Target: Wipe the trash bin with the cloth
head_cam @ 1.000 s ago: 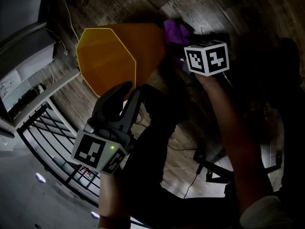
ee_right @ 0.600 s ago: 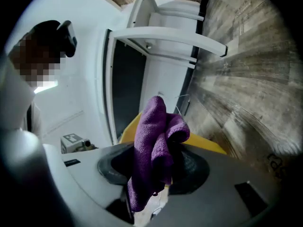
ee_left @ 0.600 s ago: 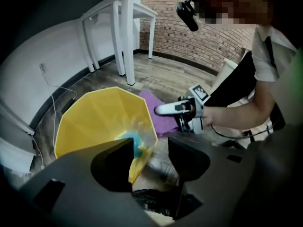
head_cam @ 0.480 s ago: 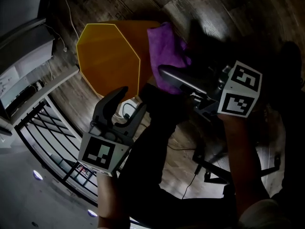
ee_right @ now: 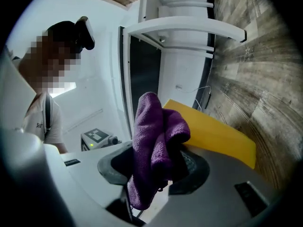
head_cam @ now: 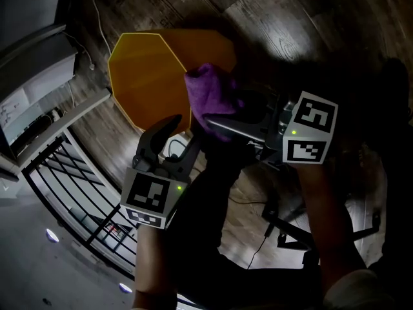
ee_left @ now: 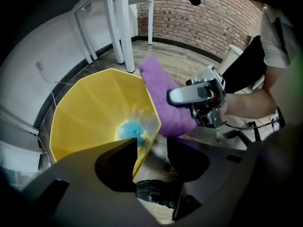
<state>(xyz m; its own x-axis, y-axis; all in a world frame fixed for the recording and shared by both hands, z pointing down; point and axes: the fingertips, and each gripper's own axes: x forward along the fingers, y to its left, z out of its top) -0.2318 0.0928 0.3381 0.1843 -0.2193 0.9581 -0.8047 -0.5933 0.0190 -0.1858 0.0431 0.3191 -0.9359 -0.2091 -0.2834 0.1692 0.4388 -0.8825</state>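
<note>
Right gripper (ee_right: 152, 167) pinched on purple cloth (ee_right: 151, 126), held just beside rim of yellow trash bin (ee_left: 90, 112) on floor (head_cam: 290, 18). Left gripper (ee_left: 151, 148) just opened wide, empty, near rim. Contact unconfirmed; wiping judged wholly outstanding.

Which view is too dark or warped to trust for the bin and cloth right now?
Head view: dim, arms nearly black, but the trash bin and cloth read clearly. Left gripper view: brightest, bin interior well lit, edges fisheye-curved. Right gripper view: cloth sharp, strong wide-angle bending, dark corners.
</note>
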